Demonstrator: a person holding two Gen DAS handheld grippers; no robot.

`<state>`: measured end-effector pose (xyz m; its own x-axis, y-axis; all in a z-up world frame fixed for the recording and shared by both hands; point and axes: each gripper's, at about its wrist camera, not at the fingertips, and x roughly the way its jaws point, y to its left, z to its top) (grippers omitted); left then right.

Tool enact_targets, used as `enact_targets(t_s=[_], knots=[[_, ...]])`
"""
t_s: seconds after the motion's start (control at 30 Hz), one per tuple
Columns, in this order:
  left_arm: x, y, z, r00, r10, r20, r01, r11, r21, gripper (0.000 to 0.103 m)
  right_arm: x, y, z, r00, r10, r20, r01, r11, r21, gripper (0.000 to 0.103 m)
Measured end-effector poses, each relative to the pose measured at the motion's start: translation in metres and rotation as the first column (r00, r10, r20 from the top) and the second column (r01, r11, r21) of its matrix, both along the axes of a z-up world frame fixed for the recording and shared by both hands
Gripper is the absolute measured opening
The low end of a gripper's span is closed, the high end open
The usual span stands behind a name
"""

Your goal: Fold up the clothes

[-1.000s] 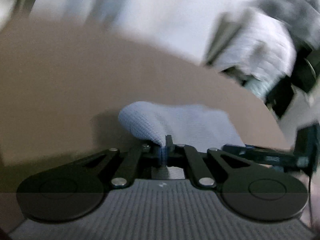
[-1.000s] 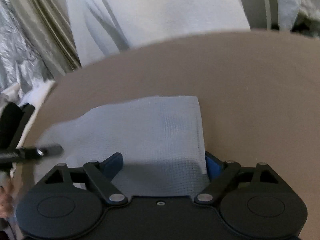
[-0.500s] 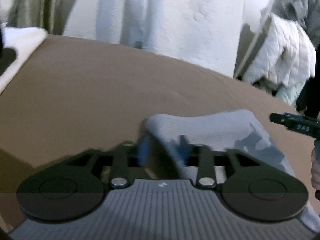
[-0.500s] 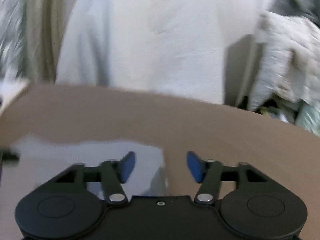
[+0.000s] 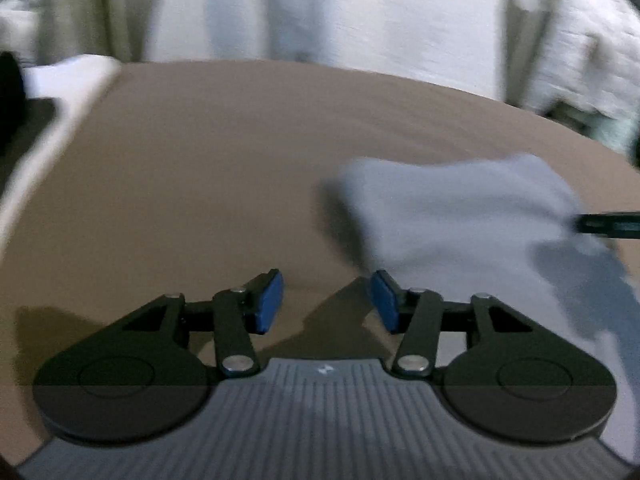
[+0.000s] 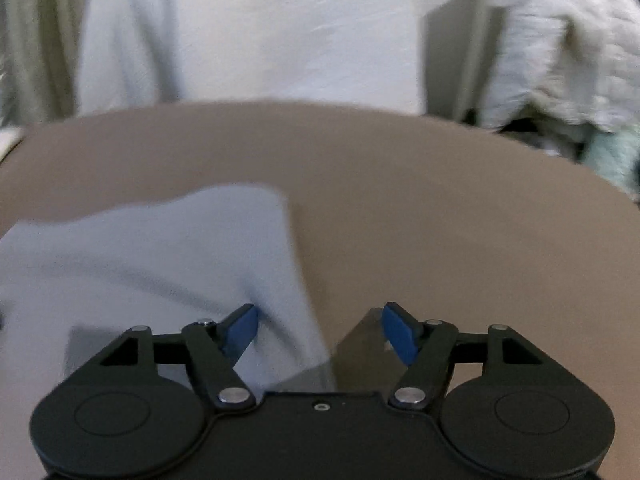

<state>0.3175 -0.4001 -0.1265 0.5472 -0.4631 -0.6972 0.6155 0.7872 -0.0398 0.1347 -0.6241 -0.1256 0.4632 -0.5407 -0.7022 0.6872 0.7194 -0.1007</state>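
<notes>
Both jaws spread wide, nothing held: the left hand-held gripper (image 5: 326,298) hovers over bare brown surface (image 5: 200,184), with the folded blue-grey cloth (image 5: 460,220) lying just to its right. The right hand-held gripper (image 6: 320,330) sits at the cloth's (image 6: 152,256) right edge, its left pad over the fabric and its right pad over bare surface. Frames are blurry (weave and exact edges hard to read). The fold looks set down, so probably a tidy-up step: press or smooth lightly, keep pads off loose corners, and pull straight away so layers don't drag open.
</notes>
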Motion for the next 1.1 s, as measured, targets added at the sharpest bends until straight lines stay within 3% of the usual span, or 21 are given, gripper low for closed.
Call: enact_targets(t_s=[0.07,0.13,0.17,0.33,0.4,0.5,0.6,0.7,0.77,0.8,0.87,0.93,1.0,1.1], knots=[[0.006,0.020,0.007,0.998,0.008,-0.061,-0.015,0.994,-0.108,0.039,0.000,0.008,0.009,0.997,-0.075,-0.027,0.071,0.989,-0.127,0.072],[0.009,0.040,0.014,0.990,-0.007,-0.141,-0.025,0.974,-0.224,0.039,-0.010,0.015,0.018,0.994,-0.106,-0.002,0.104,0.982,-0.158,0.074],[0.003,0.046,0.018,0.985,-0.021,-0.169,-0.025,0.964,-0.266,0.039,-0.018,0.016,0.021,0.993,-0.110,0.032,0.113,0.985,-0.126,0.074],[-0.076,0.037,0.042,0.967,-0.213,-0.140,0.167,0.944,-0.283,0.043,-0.066,0.033,0.032,0.974,-0.101,0.201,0.078,0.990,0.118,0.075],[-0.117,0.040,0.048,0.935,-0.316,-0.163,0.258,0.919,-0.298,0.044,-0.085,0.049,0.034,0.965,-0.021,0.262,-0.037,0.976,0.213,0.075],[-0.177,0.049,0.047,0.874,-0.433,-0.219,0.353,0.878,-0.323,0.049,-0.110,0.090,0.041,0.972,0.115,0.207,-0.169,0.948,0.270,0.075],[-0.234,0.052,0.039,0.815,-0.529,-0.235,0.448,0.834,-0.322,0.051,-0.154,0.134,0.042,0.975,0.177,0.132,-0.207,0.941,0.267,0.075],[-0.292,0.046,0.027,0.771,-0.600,-0.216,0.557,0.798,-0.229,0.052,-0.201,0.174,0.029,0.979,0.203,-0.023,-0.198,0.971,0.132,0.076],[-0.317,0.043,0.017,0.727,-0.615,-0.307,0.581,0.788,-0.204,0.052,-0.229,0.190,0.010,0.971,0.121,-0.208,-0.117,0.993,0.031,0.075],[-0.324,0.048,0.012,0.718,-0.605,-0.344,0.568,0.795,-0.211,0.052,-0.252,0.198,0.003,0.970,0.094,-0.223,-0.095,0.995,0.007,0.075],[-0.337,0.059,0.011,0.725,-0.600,-0.337,0.570,0.798,-0.195,0.052,-0.296,0.211,-0.008,0.971,0.031,-0.238,-0.040,0.999,-0.032,0.082],[-0.350,0.071,0.011,0.733,-0.597,-0.326,0.574,0.800,-0.175,0.053,-0.335,0.208,-0.006,0.982,-0.092,-0.167,0.094,0.996,-0.001,0.082],[-0.352,0.085,0.010,0.752,-0.559,-0.348,0.532,0.827,-0.180,0.053,-0.365,0.201,-0.002,0.968,-0.211,-0.137,0.215,0.977,0.011,0.083],[-0.361,0.103,0.013,0.772,-0.528,-0.354,0.486,0.849,-0.206,0.053,-0.406,0.183,0.004,0.960,-0.281,-0.014,0.280,0.950,0.138,0.084]])
